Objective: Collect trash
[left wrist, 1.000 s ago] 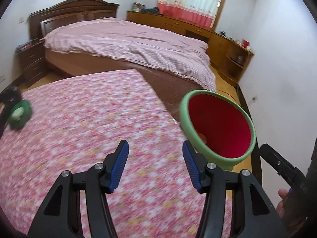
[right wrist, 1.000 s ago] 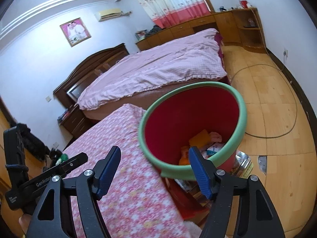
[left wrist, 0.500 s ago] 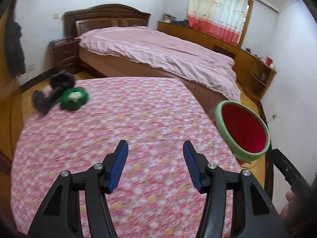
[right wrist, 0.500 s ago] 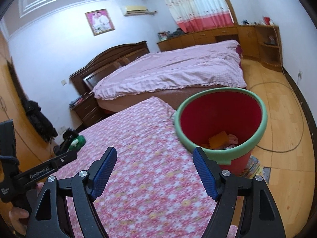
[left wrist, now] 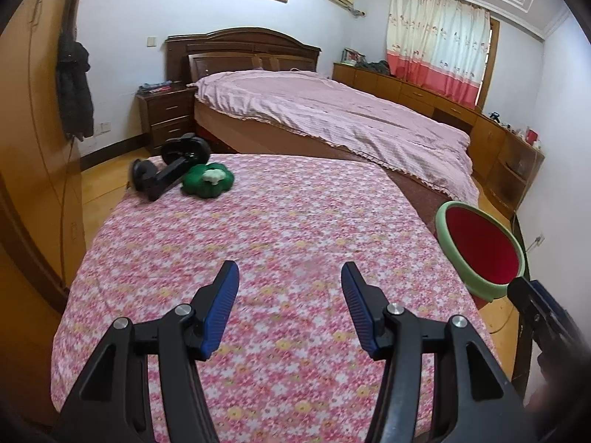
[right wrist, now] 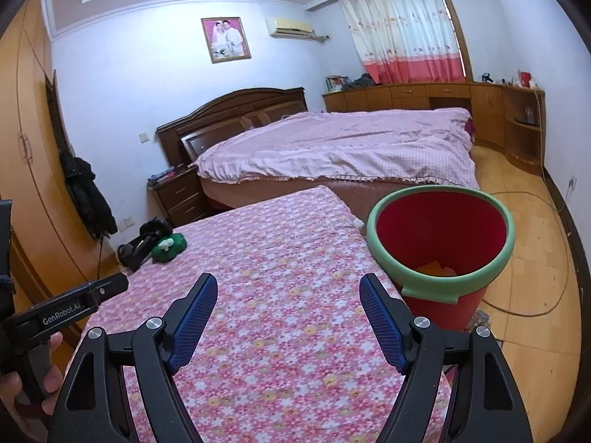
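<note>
A red bin with a green rim (right wrist: 424,285) stands on the floor against the right edge of a pink floral-covered surface (right wrist: 280,243), with orange scraps (right wrist: 432,267) at its bottom. The bin (left wrist: 480,254) shows at the right in the left wrist view. At the surface's far left corner lies a green flower-shaped thing with a white lump on top (left wrist: 207,181), also (right wrist: 168,246). My left gripper (left wrist: 289,271) hovers open over the middle of the surface with nothing between its fingers. My right gripper (right wrist: 288,282) is also open and empty, just left of the bin.
A black object (left wrist: 171,168) lies beside the green thing. A large bed with a pink cover (left wrist: 332,118) stands behind, with a nightstand (left wrist: 166,110) and wooden cabinets (right wrist: 424,96). A cable (right wrist: 532,295) runs over the wooden floor. A hand (right wrist: 22,387) holds the left tool.
Both views have swung left, away from the bin and onto the floral surface. The green thing and black object came fully into sight. The right jaws spread a little wider.
</note>
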